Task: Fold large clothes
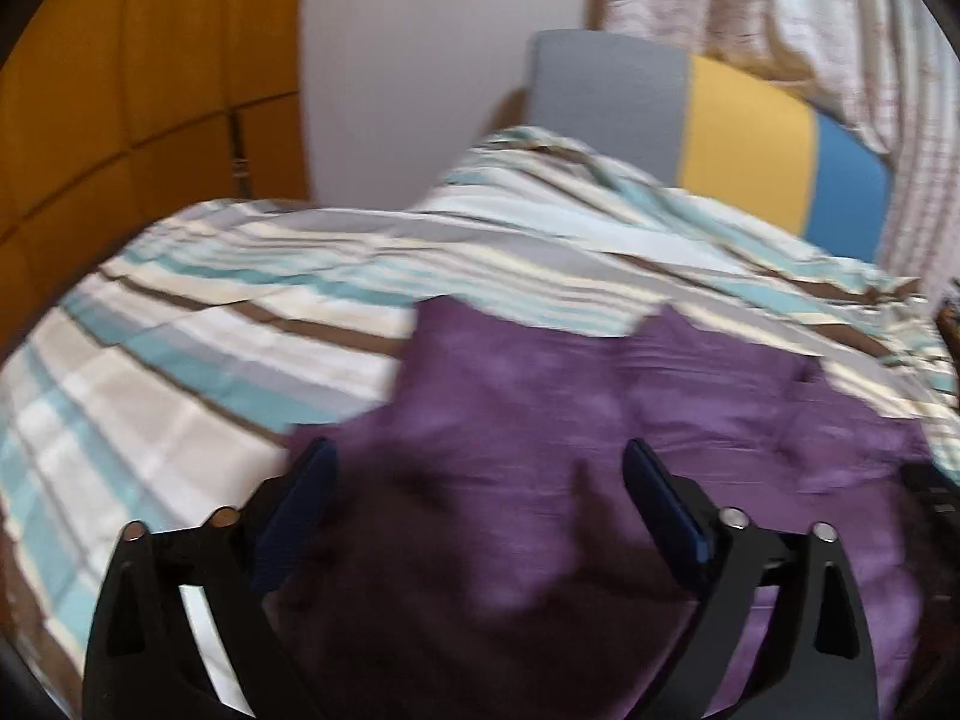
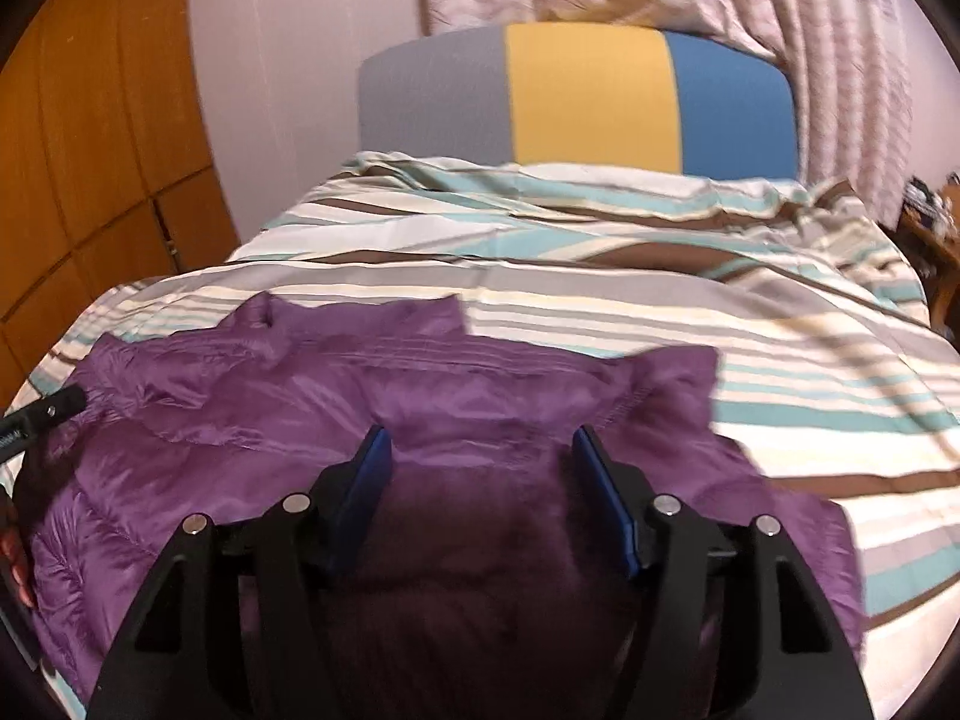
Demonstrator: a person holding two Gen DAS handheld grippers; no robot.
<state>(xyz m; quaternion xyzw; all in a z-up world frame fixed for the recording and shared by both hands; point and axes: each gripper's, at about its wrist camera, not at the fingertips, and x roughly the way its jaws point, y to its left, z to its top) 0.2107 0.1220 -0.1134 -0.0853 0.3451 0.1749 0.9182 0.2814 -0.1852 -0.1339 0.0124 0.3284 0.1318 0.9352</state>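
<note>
A purple quilted jacket (image 2: 288, 420) lies spread on the striped bed cover (image 2: 780, 372), its collar toward the headboard. My right gripper (image 2: 480, 438) hovers over the jacket's near right part, jaws open, and the blue pads (image 2: 372, 480) press on nothing. In the left wrist view the jacket (image 1: 600, 396) fills the lower middle, blurred. My left gripper (image 1: 478, 456) stands wide open above it with nothing held between its fingers. A black part of the left gripper (image 2: 42, 414) shows at the left edge of the right wrist view, over the jacket's left side.
The bed cover (image 1: 180, 360) is rumpled near a grey, yellow and blue headboard (image 2: 588, 102). A wooden wardrobe (image 2: 90, 150) stands on the left and a patterned curtain (image 2: 780, 12) hangs behind. A cluttered bedside table (image 2: 936, 222) is at the right edge. Fingers of a hand (image 2: 12, 552) show at far left.
</note>
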